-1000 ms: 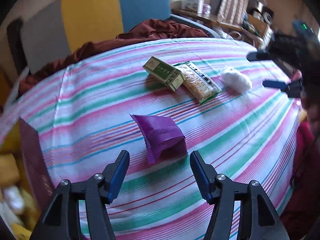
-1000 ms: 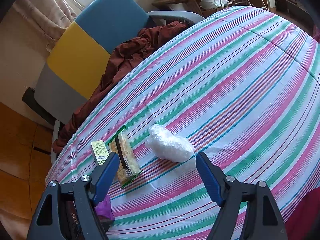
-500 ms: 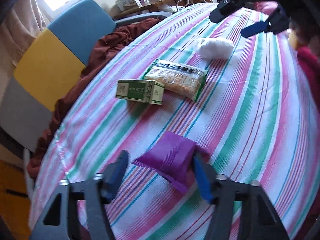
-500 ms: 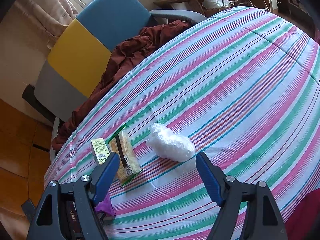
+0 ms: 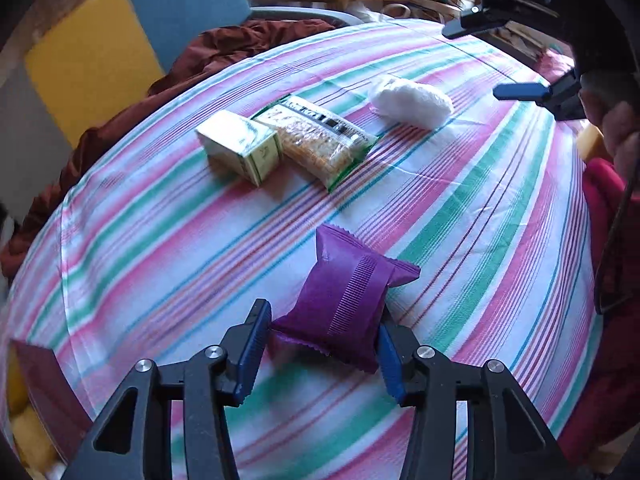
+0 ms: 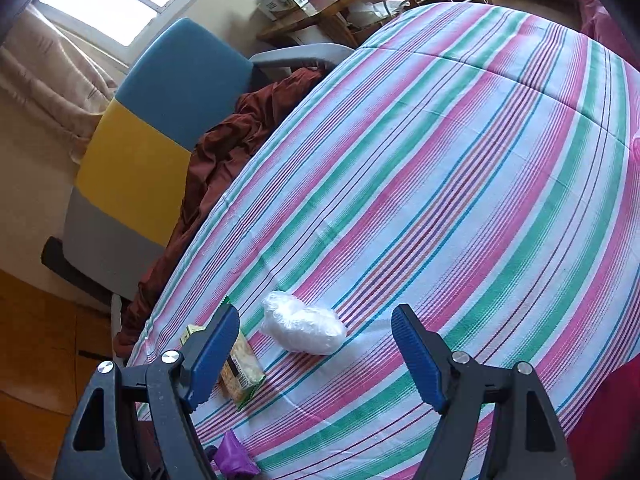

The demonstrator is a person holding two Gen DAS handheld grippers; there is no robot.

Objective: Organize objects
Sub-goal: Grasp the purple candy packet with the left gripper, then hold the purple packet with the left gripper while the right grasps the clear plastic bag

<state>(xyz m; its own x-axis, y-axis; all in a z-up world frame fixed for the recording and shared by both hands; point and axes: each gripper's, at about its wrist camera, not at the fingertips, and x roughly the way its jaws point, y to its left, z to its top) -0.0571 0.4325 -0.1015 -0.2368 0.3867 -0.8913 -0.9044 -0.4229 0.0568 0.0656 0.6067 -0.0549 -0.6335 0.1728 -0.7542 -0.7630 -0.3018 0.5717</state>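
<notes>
A purple snack pouch (image 5: 344, 300) lies on the striped tablecloth (image 5: 460, 208), its near end between the open fingers of my left gripper (image 5: 320, 354). Farther back lie a green box (image 5: 240, 146), a clear cracker packet (image 5: 320, 140) and a white plastic bundle (image 5: 412, 100). My right gripper (image 6: 316, 352) is open and empty, above the cloth just short of the white bundle (image 6: 302, 328). It shows at the upper right of the left wrist view (image 5: 516, 56). The cracker packet (image 6: 242, 372) and the pouch (image 6: 234, 456) show at the lower left in the right wrist view.
A blue, yellow and grey chair (image 6: 152, 136) with dark red cloth (image 6: 224, 148) draped over it stands behind the table. A cluttered wooden desk (image 6: 332, 4) is behind that. A dark red container (image 5: 36, 384) with yellow items sits at the table's near left edge.
My left gripper has closed in on the purple pouch, which now sits between its fingers. My right gripper has edged nearer the white bundle.
</notes>
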